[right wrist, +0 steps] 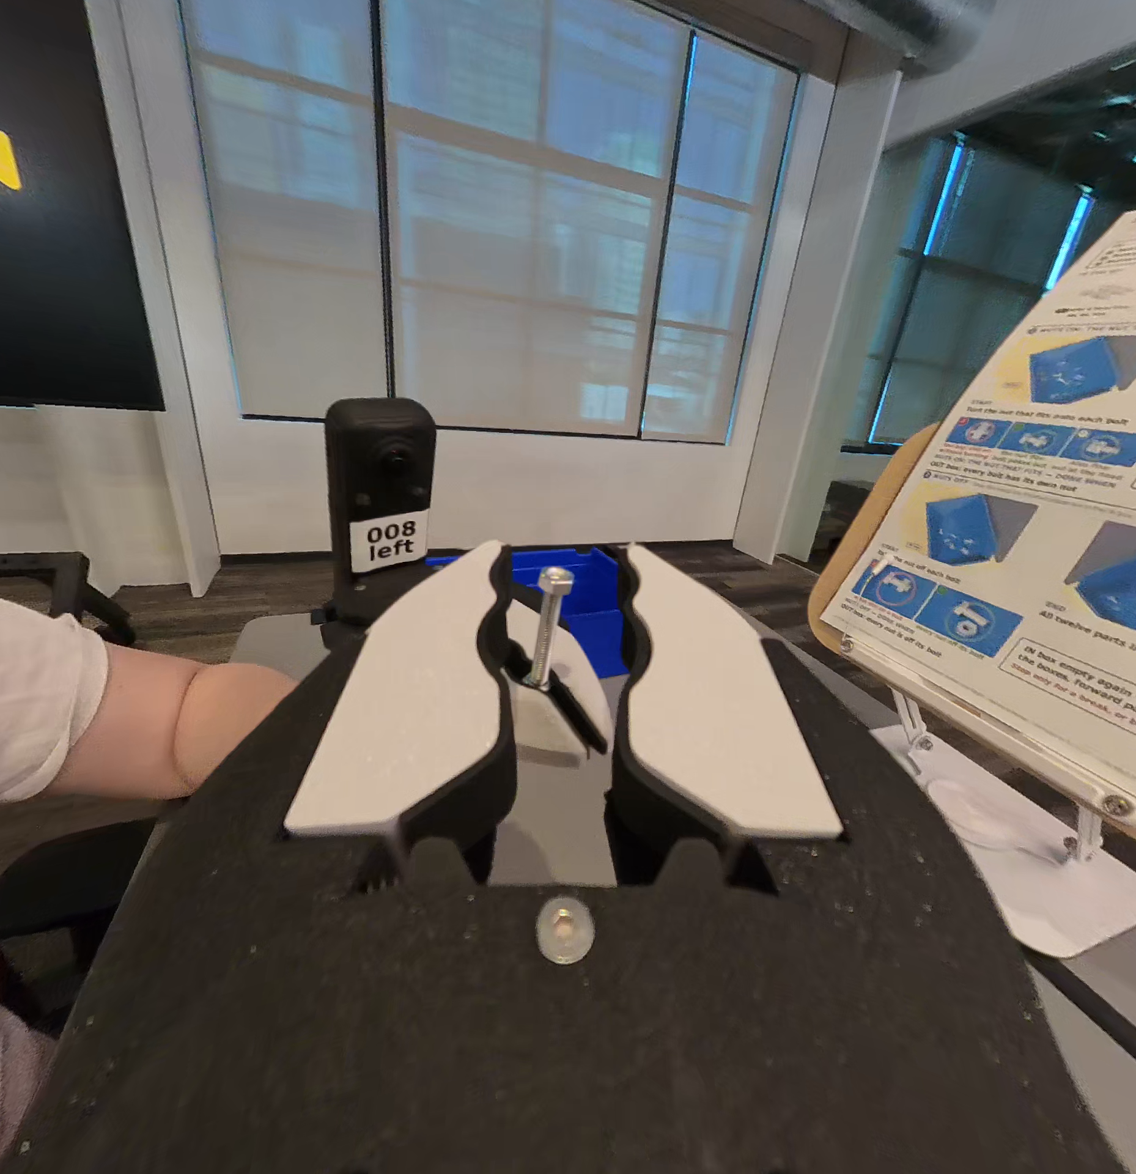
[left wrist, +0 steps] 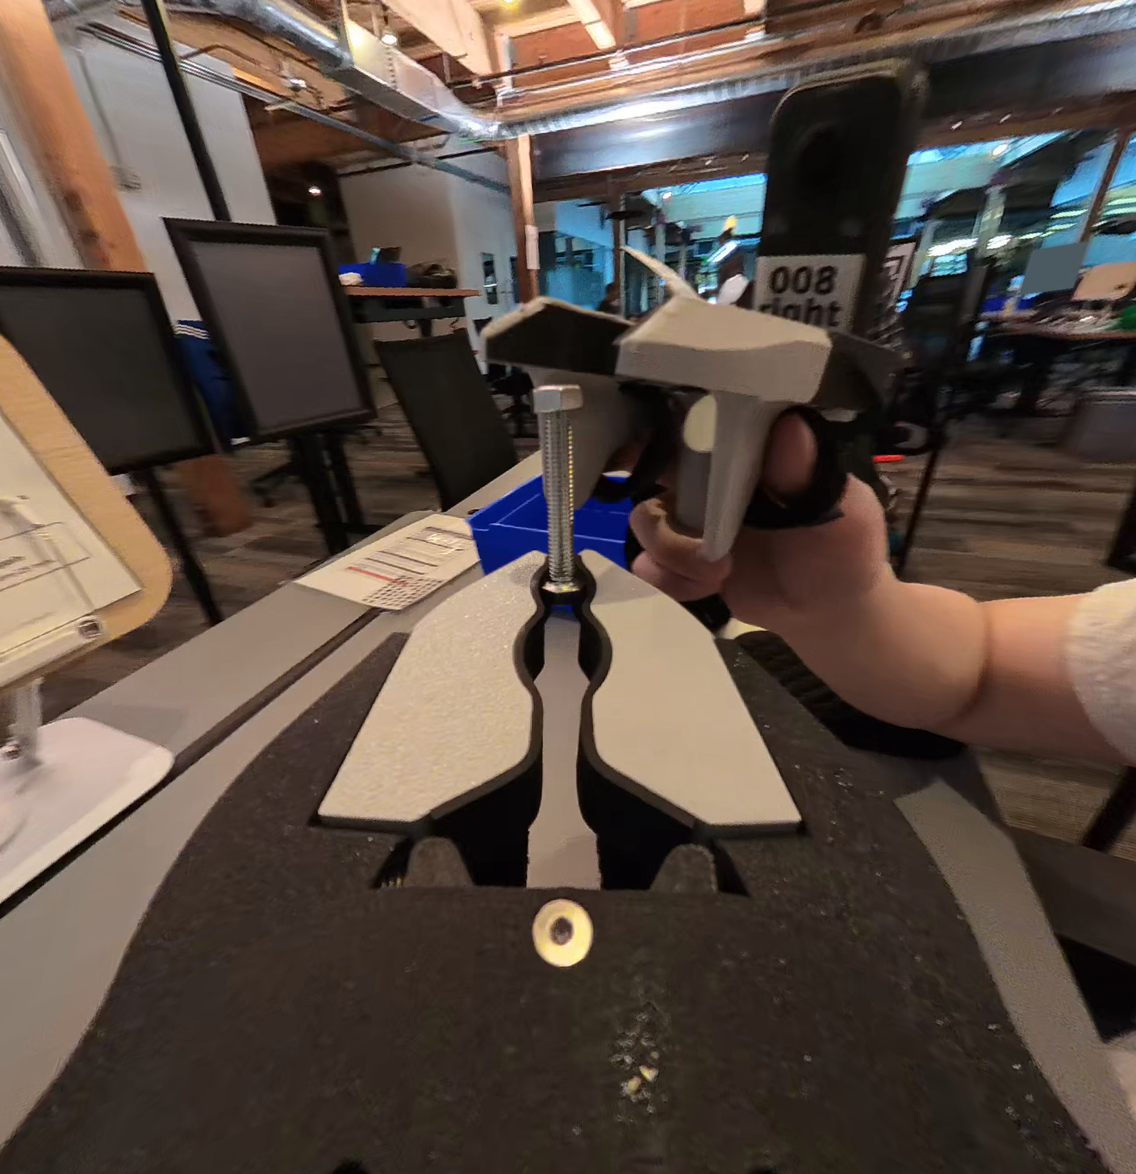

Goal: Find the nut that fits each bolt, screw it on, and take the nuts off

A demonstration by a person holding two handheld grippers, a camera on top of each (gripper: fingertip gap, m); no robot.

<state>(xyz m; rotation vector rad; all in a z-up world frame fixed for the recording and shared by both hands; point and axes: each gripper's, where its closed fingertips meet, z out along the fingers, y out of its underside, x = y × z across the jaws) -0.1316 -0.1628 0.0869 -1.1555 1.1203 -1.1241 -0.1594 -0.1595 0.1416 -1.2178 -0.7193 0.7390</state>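
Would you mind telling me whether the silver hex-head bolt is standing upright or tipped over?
Upright: the silver hex-head bolt stands head-up, its lower end clamped in the left gripper.

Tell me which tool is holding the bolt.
The left tool: its tips clamp the bolt upright, head up. The right tool is open, gripping nothing.

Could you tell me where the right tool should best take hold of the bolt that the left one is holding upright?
Probably the hex head: the bolt stands head-up, its lower end pinched by the left tool. Its flats suit two fingers better than the threads. Bring the open right tool in level from the side.
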